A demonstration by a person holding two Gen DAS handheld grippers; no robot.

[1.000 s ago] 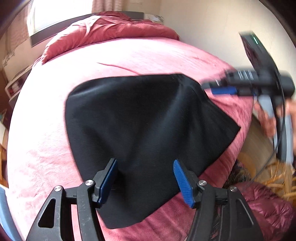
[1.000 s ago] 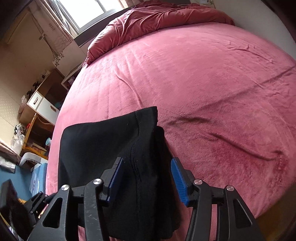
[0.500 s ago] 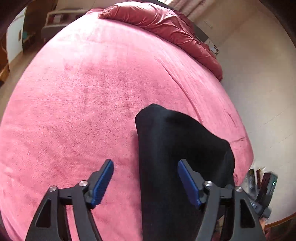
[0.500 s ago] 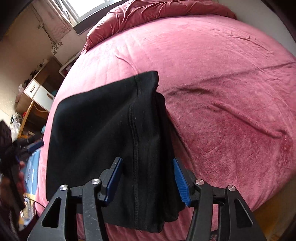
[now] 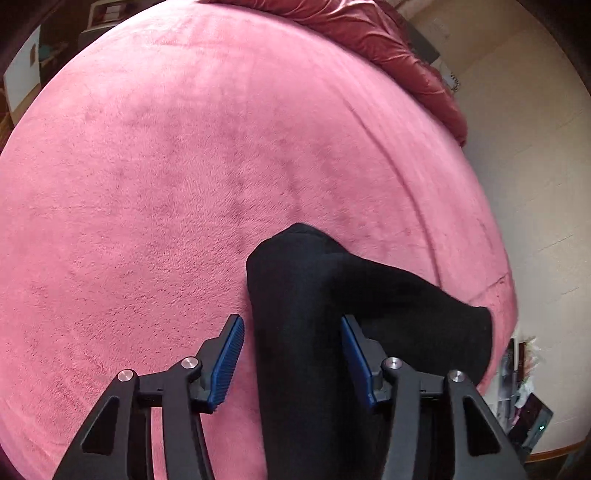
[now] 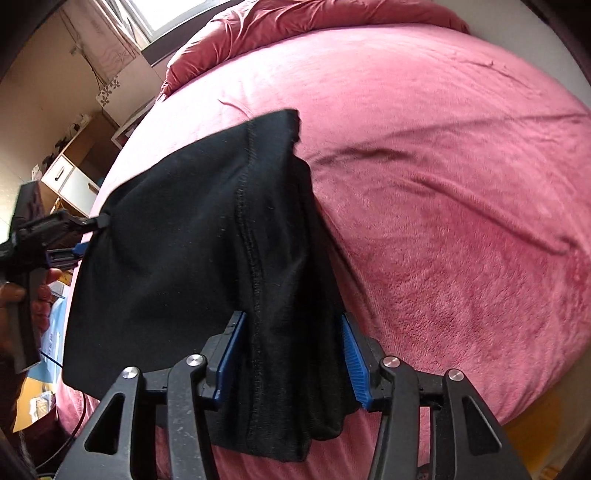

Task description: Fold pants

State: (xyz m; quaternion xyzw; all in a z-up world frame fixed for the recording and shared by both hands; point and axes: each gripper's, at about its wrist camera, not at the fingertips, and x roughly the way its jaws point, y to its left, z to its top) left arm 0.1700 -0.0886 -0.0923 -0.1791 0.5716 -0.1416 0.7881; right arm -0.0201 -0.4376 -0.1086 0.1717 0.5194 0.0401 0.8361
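Note:
The black pants [image 6: 192, 229] lie folded near the front edge of the pink bed [image 6: 443, 184]. My right gripper [image 6: 291, 354] is open, its blue pads on either side of the seamed right edge of the pants. My left gripper [image 5: 291, 358] is open and straddles the left end of the pants [image 5: 306, 314], which rise in a fold between its fingers. In the right wrist view the left gripper [image 6: 86, 230] shows at the far left, at the pants' left corner.
A crumpled red duvet [image 6: 295, 22] lies at the head of the bed. A cabinet with drawers [image 6: 70, 170] stands left of the bed, a cream wall [image 5: 535, 184] on the other side. Clutter lies on the floor by the bed's foot [image 5: 524, 406].
My left gripper has swung round from facing across the pants to their left end and closed in on the fold. My right gripper has moved forward along the seamed edge. The pants look more bunched.

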